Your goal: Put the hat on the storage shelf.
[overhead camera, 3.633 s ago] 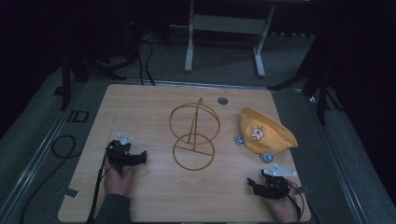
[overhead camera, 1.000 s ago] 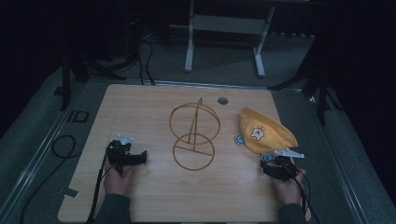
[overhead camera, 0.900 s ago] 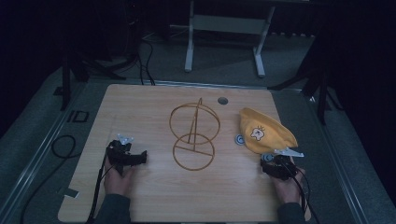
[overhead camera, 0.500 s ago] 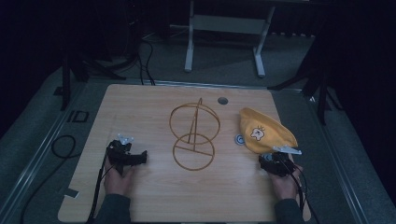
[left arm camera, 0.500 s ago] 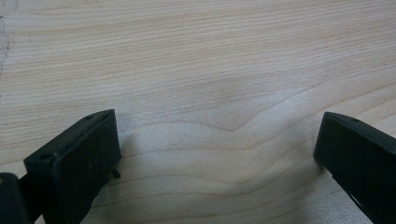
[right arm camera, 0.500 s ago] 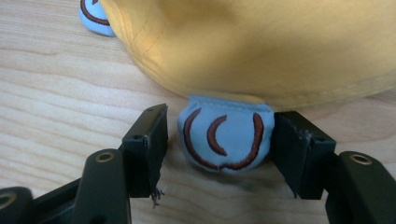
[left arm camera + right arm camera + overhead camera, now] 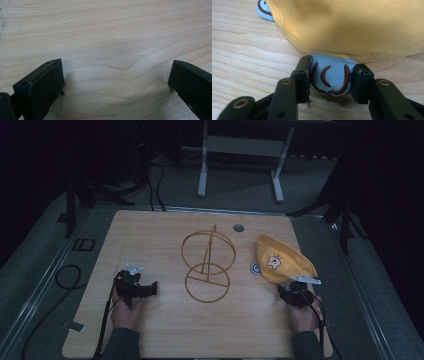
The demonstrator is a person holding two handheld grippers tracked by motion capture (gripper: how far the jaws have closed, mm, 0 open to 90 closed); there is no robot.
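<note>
Wood-grain table point(image 7: 165, 330) fills the high view, with a person's two forearms coming in from the bottom edge. The left hand point(image 7: 125, 312) holds the left gripper point(image 7: 134, 286) low on the table's left part, turned toward the gold wire stand point(image 7: 207, 267) at the middle. The right hand point(image 7: 302, 316) holds the right gripper point(image 7: 296, 292) against the near edge of a yellow cap point(image 7: 282, 261); a second blue ear point(image 7: 255, 268) lies just beside the cap's left edge

From the left gripper view, its jaws stand wide apart over bare wood with nothing between them

From the right gripper view, the jaws are closed on a blue ear flap point(image 7: 329, 80) with brown stitching, which sticks out from under the cap's rim
</note>
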